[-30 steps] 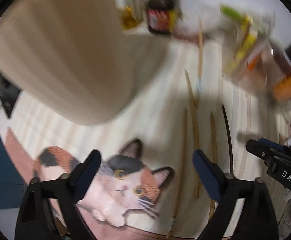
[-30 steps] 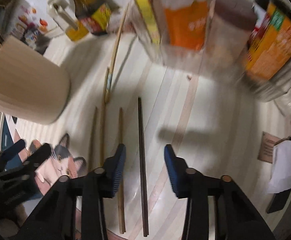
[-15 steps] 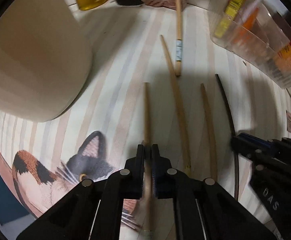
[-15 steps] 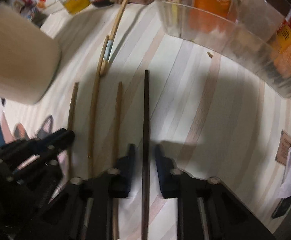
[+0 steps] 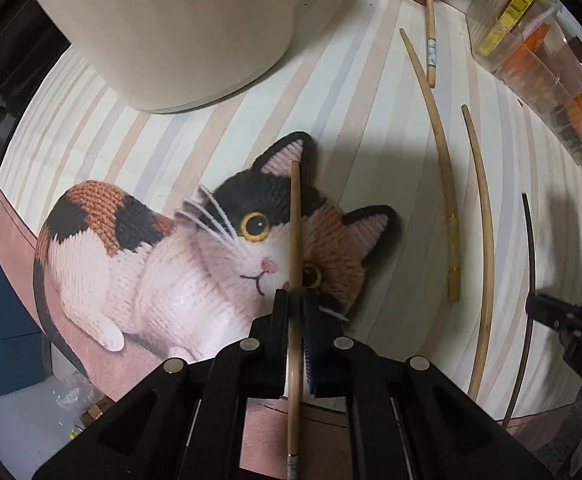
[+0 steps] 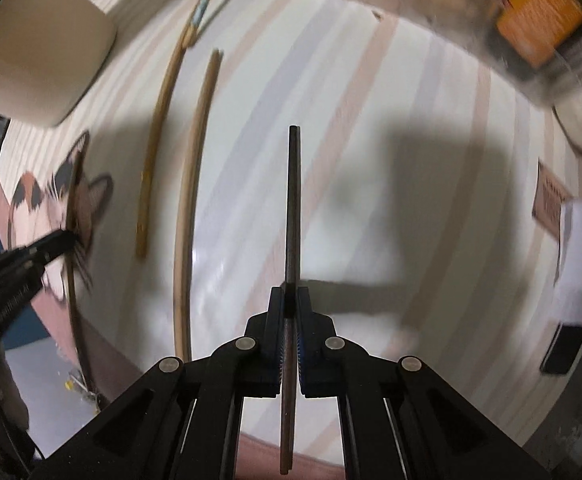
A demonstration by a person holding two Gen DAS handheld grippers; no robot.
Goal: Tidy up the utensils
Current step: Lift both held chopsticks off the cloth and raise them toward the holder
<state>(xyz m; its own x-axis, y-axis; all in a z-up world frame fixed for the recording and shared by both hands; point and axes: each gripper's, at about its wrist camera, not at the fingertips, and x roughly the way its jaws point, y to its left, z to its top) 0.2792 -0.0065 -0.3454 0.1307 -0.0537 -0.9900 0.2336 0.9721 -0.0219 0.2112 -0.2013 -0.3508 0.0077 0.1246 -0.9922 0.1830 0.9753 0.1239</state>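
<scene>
Both grippers, apart a second ago, now clamp chopsticks on the striped tablecloth [image 5: 211, 152]. At left, beside the beige holder [image 5: 179, 28], the left gripper [image 5: 296, 300] pinches a light wooden chopstick [image 5: 296, 216] over the printed cat [image 5: 163, 256]. At right, the right gripper [image 6: 289, 300] grips the dark chopstick [image 6: 293, 200]. Three wooden chopsticks [image 5: 445, 184] lie loose between. Both pairs look ready to lift toward the holder.

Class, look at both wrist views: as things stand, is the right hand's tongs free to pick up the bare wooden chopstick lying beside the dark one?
Probably not yet. The right tongs are shut on the dark chopstick. The bare wooden chopstick lies uncovered on the mat, nothing blocking it.
</scene>
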